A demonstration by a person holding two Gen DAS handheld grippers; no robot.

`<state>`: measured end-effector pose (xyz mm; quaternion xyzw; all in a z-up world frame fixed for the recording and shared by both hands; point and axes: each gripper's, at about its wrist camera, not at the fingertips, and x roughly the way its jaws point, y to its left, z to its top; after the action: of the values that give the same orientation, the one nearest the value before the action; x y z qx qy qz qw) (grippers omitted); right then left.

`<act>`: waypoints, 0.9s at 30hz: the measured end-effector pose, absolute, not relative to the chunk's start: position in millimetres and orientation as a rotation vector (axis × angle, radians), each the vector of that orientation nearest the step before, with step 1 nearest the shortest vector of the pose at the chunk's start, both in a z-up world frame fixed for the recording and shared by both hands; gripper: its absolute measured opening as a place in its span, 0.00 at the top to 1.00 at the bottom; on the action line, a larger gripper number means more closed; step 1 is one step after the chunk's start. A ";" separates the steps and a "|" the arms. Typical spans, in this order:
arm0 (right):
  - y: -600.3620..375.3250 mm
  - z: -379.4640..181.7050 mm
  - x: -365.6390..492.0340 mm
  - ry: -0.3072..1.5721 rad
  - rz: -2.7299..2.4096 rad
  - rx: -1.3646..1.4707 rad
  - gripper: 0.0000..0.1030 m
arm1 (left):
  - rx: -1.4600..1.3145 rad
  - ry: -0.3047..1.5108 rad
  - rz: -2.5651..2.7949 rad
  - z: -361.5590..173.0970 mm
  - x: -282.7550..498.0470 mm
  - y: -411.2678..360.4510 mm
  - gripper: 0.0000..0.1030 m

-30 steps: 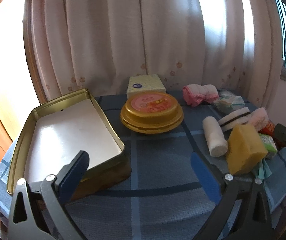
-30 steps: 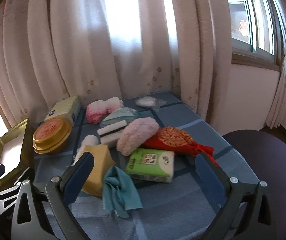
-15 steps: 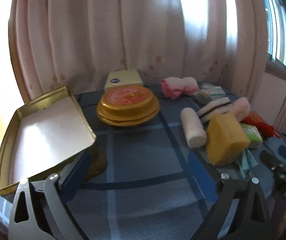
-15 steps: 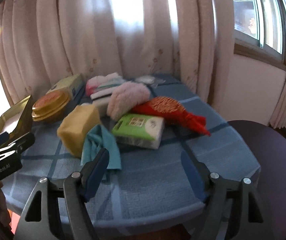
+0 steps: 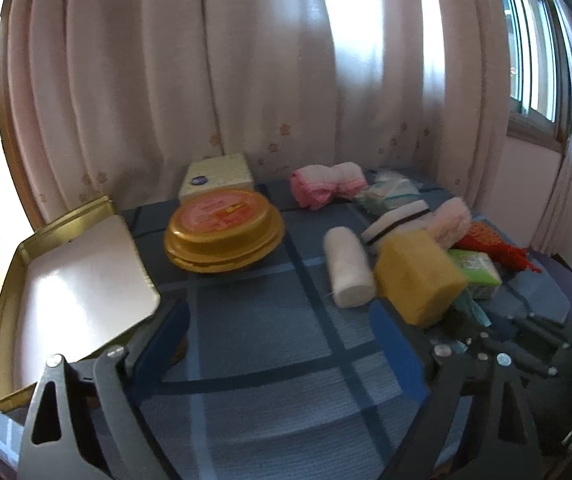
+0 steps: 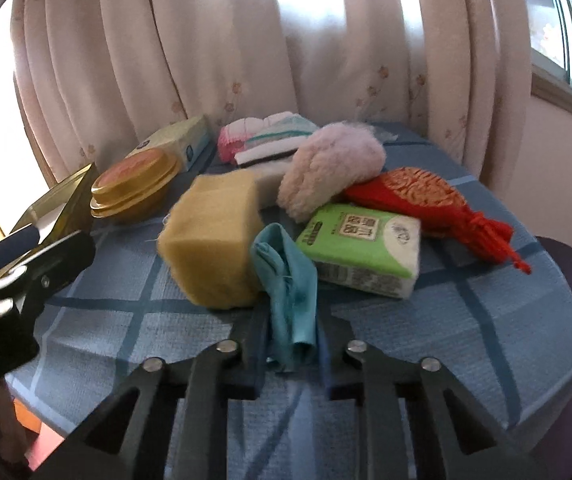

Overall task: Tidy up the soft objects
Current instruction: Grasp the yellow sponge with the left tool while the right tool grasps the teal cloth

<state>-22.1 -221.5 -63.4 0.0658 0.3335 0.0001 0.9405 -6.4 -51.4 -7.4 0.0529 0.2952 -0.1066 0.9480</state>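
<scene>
We are closing the right gripper (image 6: pixel 292 354) on the near end of the teal cloth (image 6: pixel 288 276), which is lying on the blue checked tablecloth (image 6: pixel 426 344) at the front of the pile, just beside the yellow sponge (image 6: pixel 212 240) and touching the green tissue pack (image 6: pixel 360 250). The jaws are standing narrow, with the cloth's loose tail between them; we are judging that they are pinching it, though the blur is keeping us from being sure of firm contact.

We are expecting the cloth to weigh almost nothing and to be wholly limp, so it will be hanging and trailing once lifted, and its far end may be dragging against the sponge or the pack. A thin fabric like this may be slipping out of a shallow pinch, so we are favouring the bunched, folded part over a single edge.

It is looking crumpled, twisted along its length, plain teal, with a slightly frayed near end.

We are holding the left gripper (image 5: pixel 282 338) wide open and empty above bare tablecloth, between the open gold tin (image 5: pixel 18 256) and the sponge. We are taking the tin, white inside, to be where the soft things are going.
</scene>
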 end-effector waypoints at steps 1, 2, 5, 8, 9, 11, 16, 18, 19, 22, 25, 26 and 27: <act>-224.2 -62.7 -24.3 0.677 0.017 0.143 0.87 | 0.103 0.604 -0.227 -6.8 -5.3 -53.2 0.10; -227.5 -60.9 -28.3 0.667 0.026 0.148 0.88 | 0.099 0.606 -0.237 -5.9 -4.3 -55.7 0.10; -240.2 -49.9 -44.6 0.621 -0.001 0.145 0.88 | 0.099 0.608 -0.265 -4.3 -1.7 -64.8 0.10; -258.3 -37.2 -61.9 0.565 -0.055 0.154 0.88 | 0.098 0.603 -0.300 -1.5 -1.2 -77.2 0.10; -263.3 -34.6 -65.4 0.551 -0.081 0.154 0.88 | 0.095 0.607 -0.315 -0.4 0.2 -84.6 0.10; -275.9 -30.2 -71.5 0.525 -0.129 0.160 0.88 | 0.087 0.617 -0.345 0.2 3.7 -97.2 0.10; -293.0 -33.1 -76.3 0.526 -0.165 0.187 0.88 | 0.085 0.659 -0.391 -4.4 18.6 -136.4 0.27; -295.3 -35.2 -75.8 0.530 -0.167 0.194 0.88 | 0.114 0.690 -0.384 -10.1 24.5 -151.0 0.40; -296.5 -35.5 -76.9 0.533 -0.166 0.198 0.88 | 0.129 0.710 -0.382 -14.6 27.9 -158.3 0.42; -298.4 -34.9 -77.6 0.534 -0.165 0.205 0.88 | 0.169 0.743 -0.335 -29.1 36.9 -169.3 0.46; -301.6 -34.9 -79.0 0.534 -0.169 0.204 0.88 | 0.167 0.727 -0.331 -32.0 37.3 -166.7 0.60; -301.7 -35.2 -77.6 0.539 -0.169 0.208 0.88 | 0.173 0.721 -0.322 -32.2 37.4 -165.3 0.63; -301.8 -35.6 -77.0 0.542 -0.169 0.211 0.88 | 0.173 0.717 -0.323 -32.0 37.4 -163.0 0.65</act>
<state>-77.0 -301.8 -35.6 0.1040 0.2668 -0.0833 0.9545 37.4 -163.0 -32.0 0.0844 0.3487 -0.1572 0.9201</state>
